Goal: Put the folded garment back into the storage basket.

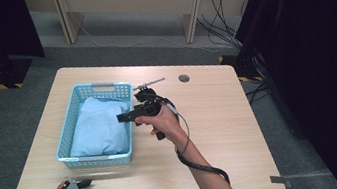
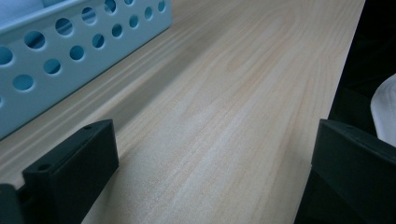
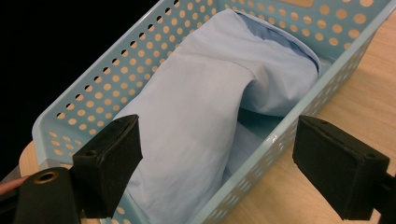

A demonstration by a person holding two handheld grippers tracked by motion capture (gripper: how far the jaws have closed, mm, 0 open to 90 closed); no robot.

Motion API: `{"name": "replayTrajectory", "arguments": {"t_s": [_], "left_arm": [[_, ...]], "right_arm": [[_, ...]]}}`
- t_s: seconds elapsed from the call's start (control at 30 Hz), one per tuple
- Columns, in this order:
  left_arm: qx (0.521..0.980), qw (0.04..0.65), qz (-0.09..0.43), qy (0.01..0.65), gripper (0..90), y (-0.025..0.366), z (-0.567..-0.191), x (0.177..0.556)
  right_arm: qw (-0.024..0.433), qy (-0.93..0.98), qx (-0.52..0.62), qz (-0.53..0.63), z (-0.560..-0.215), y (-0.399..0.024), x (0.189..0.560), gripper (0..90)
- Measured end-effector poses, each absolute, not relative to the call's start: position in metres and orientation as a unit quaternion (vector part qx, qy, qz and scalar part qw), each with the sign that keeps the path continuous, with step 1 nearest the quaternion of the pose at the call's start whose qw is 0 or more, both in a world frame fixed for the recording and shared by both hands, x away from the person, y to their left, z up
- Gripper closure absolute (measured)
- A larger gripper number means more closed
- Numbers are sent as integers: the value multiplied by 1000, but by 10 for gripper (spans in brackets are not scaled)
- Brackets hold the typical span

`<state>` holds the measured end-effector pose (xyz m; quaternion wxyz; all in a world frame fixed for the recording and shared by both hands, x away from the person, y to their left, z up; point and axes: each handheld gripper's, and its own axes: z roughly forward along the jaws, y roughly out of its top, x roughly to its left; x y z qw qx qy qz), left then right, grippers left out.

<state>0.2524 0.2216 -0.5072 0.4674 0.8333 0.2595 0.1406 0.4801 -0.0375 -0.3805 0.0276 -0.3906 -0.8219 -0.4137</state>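
Item one, table (image 1: 220,117): pale wood top; bare across its right half; it bears everything listed below.

Item two, basket (image 1: 74,111): light blue plastic, walls pierced with round holes; it stands on the left half of the table, long side running near to far; in my left gripper view its perforated wall (image 2: 70,51) rises at the far left.

Item three, cloth (image 1: 98,127): pale blue fabric, folded or bundled; it lies wholly inside the basket and fills most of the floor; in my right gripper view its folds (image 3: 205,107) mound up at the far end, against the basket wall (image 3: 327,28).

Item four, my right gripper (image 1: 124,116): held in my right hand (image 1: 163,120) above the basket's right rim, nose pointing left over the cloth; jaws wide apart, nothing between them; I judge I hold it so because the cloth is the thing to be taken or has just been laid down, and I cannot say which.

Item five, my left gripper (image 1: 85,184): low at the near left edge of the table, just beside the basket's near end; jaws apart and empty over bare wood; likely parked out of the way, or ready to steady the basket.
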Motion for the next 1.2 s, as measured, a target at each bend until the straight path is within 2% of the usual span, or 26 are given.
{"name": "replayTrajectory", "arguments": {"t_s": [0.4, 0.77, 1.2], "left_arm": [[833, 465, 152, 260, 0, 222, -507, 253], [833, 470, 134, 260, 0, 221, -508, 252], [834, 469, 136, 259, 0, 221, -507, 252]], "right_arm": [[28, -817, -398, -416, -387, -51, 477, 156], [28, -815, -398, -420, -393, -62, 472, 142], [29, -815, -392, -425, -400, -70, 463, 97]]}}
